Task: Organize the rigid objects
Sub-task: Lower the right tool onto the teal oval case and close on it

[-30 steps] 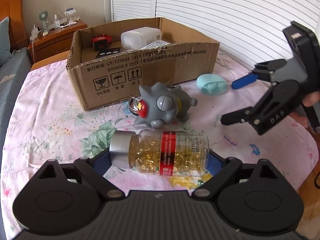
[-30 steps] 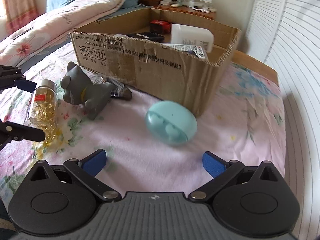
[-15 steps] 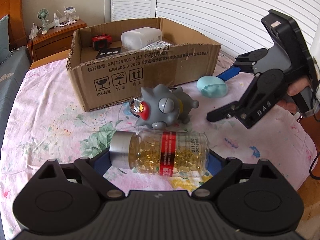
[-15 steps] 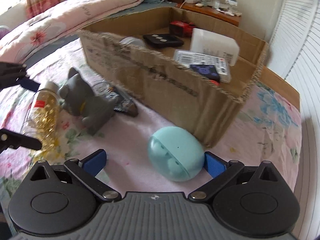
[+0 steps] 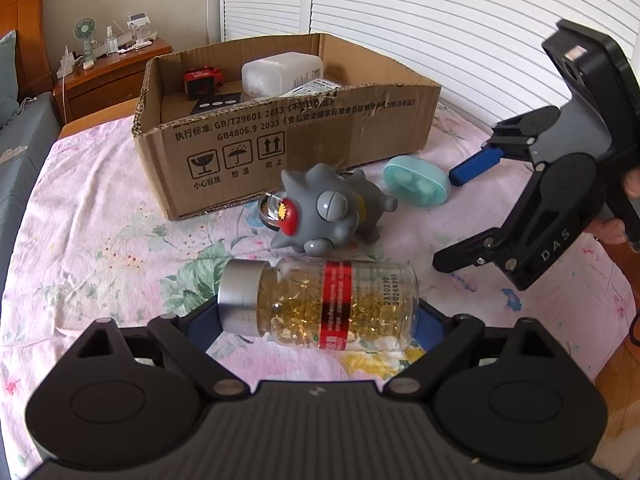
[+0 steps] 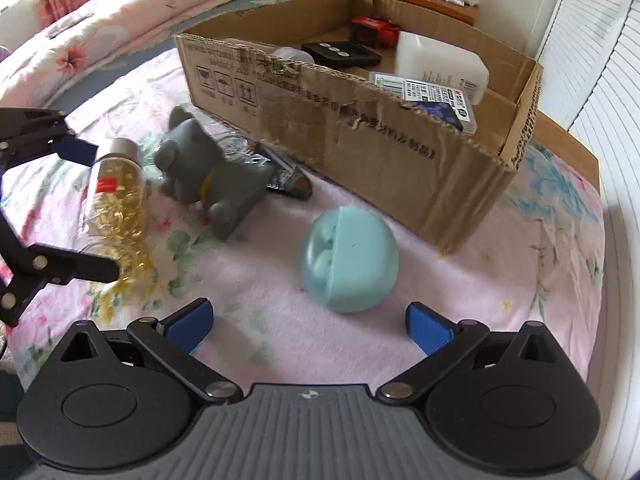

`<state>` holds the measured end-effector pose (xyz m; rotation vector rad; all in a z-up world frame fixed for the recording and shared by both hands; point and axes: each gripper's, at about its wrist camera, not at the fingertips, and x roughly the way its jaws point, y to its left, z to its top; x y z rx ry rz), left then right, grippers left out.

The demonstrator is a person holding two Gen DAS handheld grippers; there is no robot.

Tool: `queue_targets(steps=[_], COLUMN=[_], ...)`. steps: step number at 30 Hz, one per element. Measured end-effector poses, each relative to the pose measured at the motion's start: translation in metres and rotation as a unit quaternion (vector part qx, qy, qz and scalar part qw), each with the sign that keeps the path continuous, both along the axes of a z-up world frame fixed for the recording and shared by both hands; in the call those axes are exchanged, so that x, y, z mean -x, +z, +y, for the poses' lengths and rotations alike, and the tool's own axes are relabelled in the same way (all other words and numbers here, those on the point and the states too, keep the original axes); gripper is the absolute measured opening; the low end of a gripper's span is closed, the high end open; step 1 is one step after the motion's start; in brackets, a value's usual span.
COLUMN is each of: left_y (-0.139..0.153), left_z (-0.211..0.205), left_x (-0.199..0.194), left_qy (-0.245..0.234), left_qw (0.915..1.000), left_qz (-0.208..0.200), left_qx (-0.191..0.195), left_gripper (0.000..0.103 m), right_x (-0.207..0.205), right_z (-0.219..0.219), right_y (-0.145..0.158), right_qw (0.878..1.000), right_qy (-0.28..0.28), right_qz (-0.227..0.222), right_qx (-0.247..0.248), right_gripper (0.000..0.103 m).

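A clear capsule bottle point(image 5: 320, 304) with a silver cap and red label lies on its side on the flowered cloth, between the fingers of my left gripper point(image 5: 316, 322), which is open around it. It also shows in the right wrist view point(image 6: 114, 200). My right gripper point(image 6: 308, 326) is open and empty, just short of a teal egg-shaped case point(image 6: 350, 260), seen too in the left wrist view point(image 5: 416, 180). A grey spiky toy point(image 5: 328, 212) stands between bottle and cardboard box point(image 5: 280, 136). The right gripper point(image 5: 460, 216) appears at right in the left wrist view.
The box holds a white bottle point(image 6: 440, 64), a red item point(image 6: 374, 30), a black remote point(image 6: 340, 52) and a packaged card point(image 6: 432, 96). A small dark packet point(image 6: 288, 178) lies by the toy. A wooden nightstand point(image 5: 112, 72) stands behind. The bed edge is at right.
My right gripper has moved toward the teal case, then eased back so the case lies just ahead of its fingertips. The left gripper and the bottle have stayed put.
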<state>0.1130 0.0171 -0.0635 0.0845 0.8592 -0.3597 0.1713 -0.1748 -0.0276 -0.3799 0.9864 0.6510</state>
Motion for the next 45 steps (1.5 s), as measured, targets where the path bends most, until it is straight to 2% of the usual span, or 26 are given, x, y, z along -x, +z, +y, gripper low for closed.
queue_targets(steps=[14,20,24,27,32,40,45], left_y=[-0.002,-0.001,-0.001,-0.001,-0.001,-0.001,0.0], left_z=[0.001,0.001,0.001,0.001,0.001,0.0,0.0], left_x=[0.0,0.0,0.0,-0.001,-0.001,-0.001,0.0], left_qy=[0.003,0.003,0.003,0.005,0.004,0.003,0.003], left_qw=[1.0,1.0,0.9999,0.9999,0.9999,1.0,1.0], left_qz=[0.005,0.007,0.009,0.01,0.01,0.008,0.008], left_qx=[0.005,0.005,0.005,0.005,0.004,0.0,0.0], left_gripper=[0.094,0.094,0.094,0.094,0.094,0.094,0.094], right_x=[0.01,0.005,-0.001,-0.011,-0.024,-0.026,-0.017], right_z=[0.005,0.007,0.01,0.011,0.008,0.016,0.016], right_y=[-0.001,0.001,0.003,0.003,0.007,0.01,0.011], right_qw=[0.997,0.999,0.999,0.999,0.999,0.999,0.997], right_qy=[-0.071,-0.044,-0.022,-0.02,-0.027,-0.039,-0.069], right_qz=[-0.011,-0.005,-0.03,-0.031,-0.025,-0.034,-0.017], right_qx=[-0.003,0.006,0.018,0.017,0.003,0.004,0.007], right_gripper=[0.103,0.103,0.103,0.101,0.08,0.058,0.058])
